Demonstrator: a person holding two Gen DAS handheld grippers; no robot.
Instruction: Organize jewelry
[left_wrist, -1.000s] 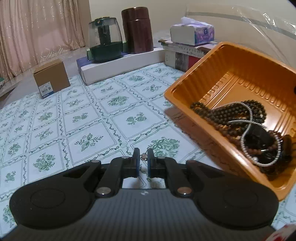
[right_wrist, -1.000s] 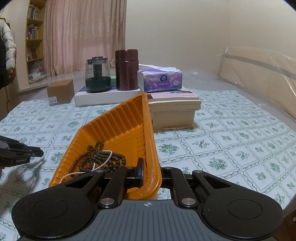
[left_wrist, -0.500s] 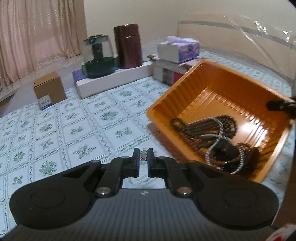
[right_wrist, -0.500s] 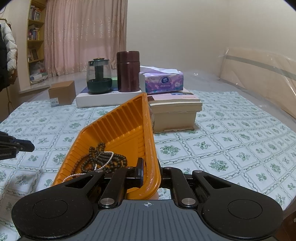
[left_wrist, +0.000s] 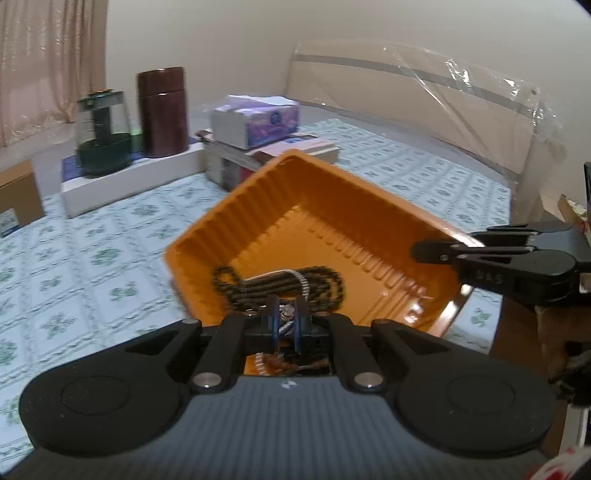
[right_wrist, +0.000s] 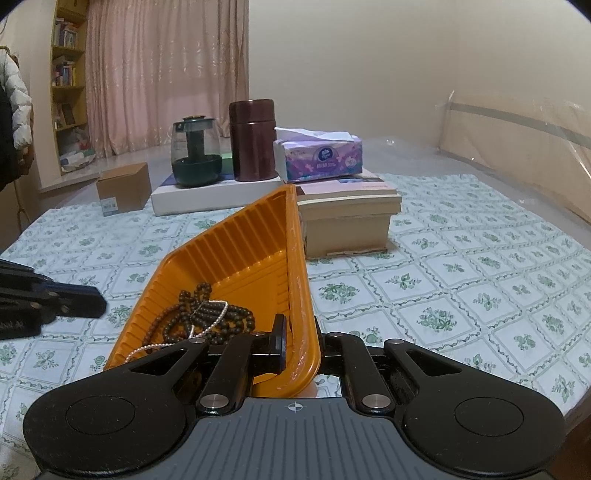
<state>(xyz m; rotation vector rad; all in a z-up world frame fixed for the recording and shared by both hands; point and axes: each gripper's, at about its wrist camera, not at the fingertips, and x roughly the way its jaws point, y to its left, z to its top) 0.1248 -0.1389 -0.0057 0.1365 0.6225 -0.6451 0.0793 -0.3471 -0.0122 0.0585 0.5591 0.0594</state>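
We're looking at a surface (right_wrist: 461, 280) covered with a white cloth printed in green floral tiles. Sitting directly on it: a brown cardboard box (right_wrist: 123, 187) at far left, a flat white box (right_wrist: 218, 194) beside it, and a stack of books (right_wrist: 347, 218) to the right of that. We're seeing the orange tray (right_wrist: 236, 266) over the middle of the cloth, tilted; we can't tell how much of it is touching the surface.

Ahead of me a tissue box (right_wrist: 320, 158) tops stacked books (right_wrist: 347, 218); a jar (right_wrist: 253, 140) and kettle (right_wrist: 195, 157) share a white box (right_wrist: 218, 194).
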